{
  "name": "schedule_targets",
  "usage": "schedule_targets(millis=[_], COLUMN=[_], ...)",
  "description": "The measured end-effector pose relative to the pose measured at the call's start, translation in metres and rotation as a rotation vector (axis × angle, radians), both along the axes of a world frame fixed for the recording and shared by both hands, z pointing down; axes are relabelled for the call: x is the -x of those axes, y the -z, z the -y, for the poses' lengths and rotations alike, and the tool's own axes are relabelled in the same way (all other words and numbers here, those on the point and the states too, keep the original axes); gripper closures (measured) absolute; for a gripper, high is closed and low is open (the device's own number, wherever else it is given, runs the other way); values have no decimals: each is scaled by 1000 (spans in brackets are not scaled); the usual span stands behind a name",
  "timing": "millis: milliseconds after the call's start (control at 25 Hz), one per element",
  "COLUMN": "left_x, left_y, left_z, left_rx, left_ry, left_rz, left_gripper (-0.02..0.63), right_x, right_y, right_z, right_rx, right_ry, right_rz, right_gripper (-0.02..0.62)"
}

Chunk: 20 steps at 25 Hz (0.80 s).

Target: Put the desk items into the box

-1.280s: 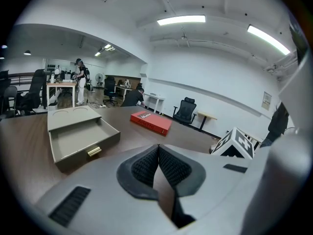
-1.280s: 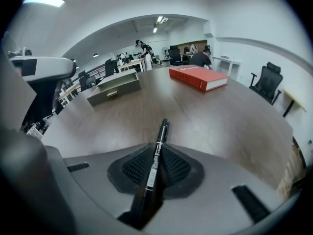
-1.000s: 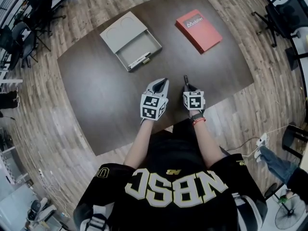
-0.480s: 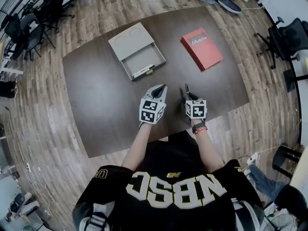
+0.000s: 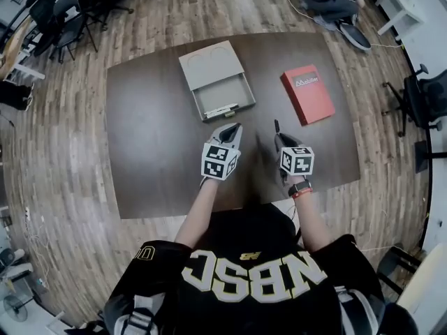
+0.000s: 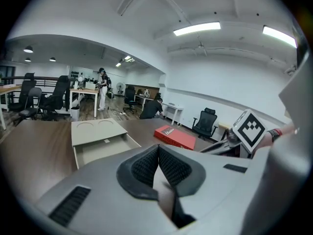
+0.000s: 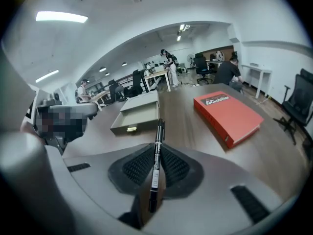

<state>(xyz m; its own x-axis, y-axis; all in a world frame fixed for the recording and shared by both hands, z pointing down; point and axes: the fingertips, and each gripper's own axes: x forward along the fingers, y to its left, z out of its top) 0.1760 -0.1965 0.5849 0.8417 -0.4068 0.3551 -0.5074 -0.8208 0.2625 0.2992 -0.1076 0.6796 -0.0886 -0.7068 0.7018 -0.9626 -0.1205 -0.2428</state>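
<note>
The slim black marker pen (image 7: 157,131) is pinched between the narrow-set pads of the right gripper (image 7: 156,153) and points ahead above the dark brown wooden table (image 5: 154,152). Just beside it, the left gripper (image 6: 158,153) hovers, jaws together and empty. Beyond them sits the flat beige box (image 5: 209,68) with its drawer pulled open, and a red book (image 5: 309,93) lies to its right.

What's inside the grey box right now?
In the box's open half lie a white pen-like stick and a small yellowish item. The lid covers the far half, so its contents are hidden.
</note>
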Motion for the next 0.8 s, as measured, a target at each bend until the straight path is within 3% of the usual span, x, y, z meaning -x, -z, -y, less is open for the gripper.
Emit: schedule_targets(millis=[120, 440, 640, 800], left_x=[7, 18, 25, 29], left_y=[-1, -6, -8, -8], left_z=[8, 26, 40, 52], left_rx=[1, 27, 41, 55], left_ry=[49, 134, 162, 196], left_rz=[10, 33, 36, 28], left_gripper=[589, 589, 589, 591], right_x=[4, 25, 41, 55], right_y=[16, 38, 41, 47], right_z=[20, 73, 99, 127], right_rx=[-27, -41, -34, -58], right_ry=[77, 397, 618, 802], right_rz=[50, 28, -27, -131], right_gripper=[545, 545, 545, 545])
